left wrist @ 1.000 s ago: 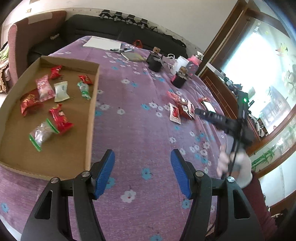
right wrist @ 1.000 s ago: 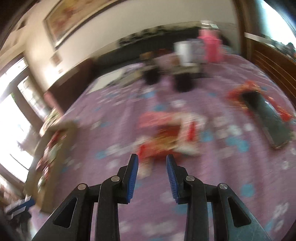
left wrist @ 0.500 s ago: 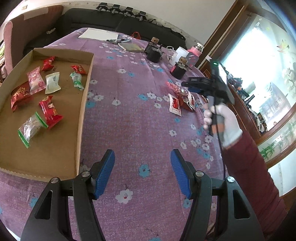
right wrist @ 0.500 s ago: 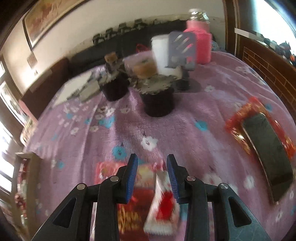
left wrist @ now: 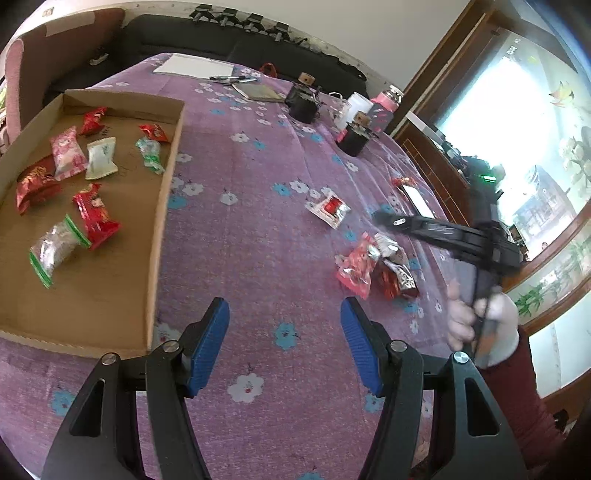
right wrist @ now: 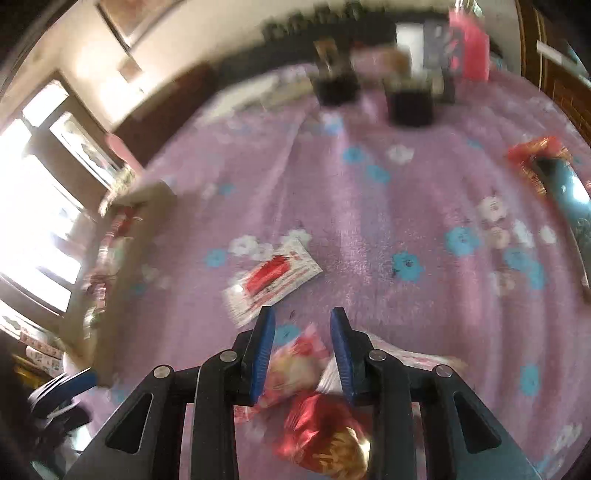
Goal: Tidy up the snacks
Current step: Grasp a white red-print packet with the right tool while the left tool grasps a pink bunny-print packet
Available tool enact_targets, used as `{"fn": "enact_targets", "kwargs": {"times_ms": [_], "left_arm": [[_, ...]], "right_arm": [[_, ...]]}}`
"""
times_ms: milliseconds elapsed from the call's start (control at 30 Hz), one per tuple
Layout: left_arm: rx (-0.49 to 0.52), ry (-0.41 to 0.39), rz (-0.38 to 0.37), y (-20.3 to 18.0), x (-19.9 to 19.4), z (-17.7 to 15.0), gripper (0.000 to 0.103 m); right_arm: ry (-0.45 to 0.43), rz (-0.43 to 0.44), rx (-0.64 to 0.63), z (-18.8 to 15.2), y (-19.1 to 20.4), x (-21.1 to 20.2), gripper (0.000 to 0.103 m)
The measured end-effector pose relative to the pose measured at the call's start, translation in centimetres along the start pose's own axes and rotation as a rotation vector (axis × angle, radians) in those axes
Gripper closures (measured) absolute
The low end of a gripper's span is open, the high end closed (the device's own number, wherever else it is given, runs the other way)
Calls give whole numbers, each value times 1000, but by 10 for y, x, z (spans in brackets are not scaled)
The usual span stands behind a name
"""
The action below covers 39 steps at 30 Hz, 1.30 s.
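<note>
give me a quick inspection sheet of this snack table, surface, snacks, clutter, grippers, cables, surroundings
surface: purple flowered tablecloth, wrinkled.
job's things: cardboard tray at left holds eight wrapped snacks; white and red packet lies alone on the cloth; pile of loose snacks near the right gripper.
clutter: two black pots, pink bottle, white cup, paper, pens, notebook, phone on a red wrapper.
grippers: left gripper open, empty, above bare cloth; right gripper open, straddling a pink snack, contact unclear through blur.
cables: nothing seen.
surroundings: black sofa, pink armchair, bright windows.
</note>
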State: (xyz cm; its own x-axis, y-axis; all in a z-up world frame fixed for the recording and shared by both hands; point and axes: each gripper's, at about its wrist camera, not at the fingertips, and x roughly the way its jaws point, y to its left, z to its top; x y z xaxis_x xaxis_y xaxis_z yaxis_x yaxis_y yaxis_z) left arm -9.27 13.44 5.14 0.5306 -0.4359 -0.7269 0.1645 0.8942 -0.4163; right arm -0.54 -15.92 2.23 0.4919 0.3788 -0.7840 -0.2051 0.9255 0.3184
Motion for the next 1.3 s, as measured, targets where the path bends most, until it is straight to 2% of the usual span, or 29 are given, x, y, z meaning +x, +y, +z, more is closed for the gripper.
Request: {"fn": "enact_targets", "kwargs": {"times_ms": [67, 133, 367, 400, 433, 667, 767, 967, 1067, 1167, 1300], "left_arm": [[6, 2, -7, -3, 0, -2, 41], [15, 4, -10, -6, 0, -3, 41], [36, 26, -11, -17, 7, -7, 41], [50, 29, -4, -21, 7, -8, 41], [64, 30, 4, -24, 7, -9, 41], [188, 21, 34, -46, 9, -8, 41], [251, 40, 46, -61, 20, -5, 41], [358, 52, 54, -84, 34, -1, 41], [428, 53, 58, -95, 44, 3, 41], [508, 52, 51, -109, 57, 9, 41], [614, 90, 27, -127, 83, 15, 41]], "right_arm": [[-133, -80, -4, -8, -10, -35, 67], [-163, -91, 12, -13, -21, -50, 66], [-85, -53, 33, -31, -44, -33, 66], [-81, -52, 23, -32, -43, -29, 63], [-76, -57, -6, -33, -38, -25, 58], [-41, -120, -224, -39, -17, -6, 45], [-41, -117, -289, -36, -10, 4, 36], [-21, -44, -348, -46, -4, 2, 35], [-19, -63, -355, -50, -5, 1, 36], [-36, -193, -335, -49, -10, 1, 36], [-44, -204, -267, -45, -26, -4, 35]]}}
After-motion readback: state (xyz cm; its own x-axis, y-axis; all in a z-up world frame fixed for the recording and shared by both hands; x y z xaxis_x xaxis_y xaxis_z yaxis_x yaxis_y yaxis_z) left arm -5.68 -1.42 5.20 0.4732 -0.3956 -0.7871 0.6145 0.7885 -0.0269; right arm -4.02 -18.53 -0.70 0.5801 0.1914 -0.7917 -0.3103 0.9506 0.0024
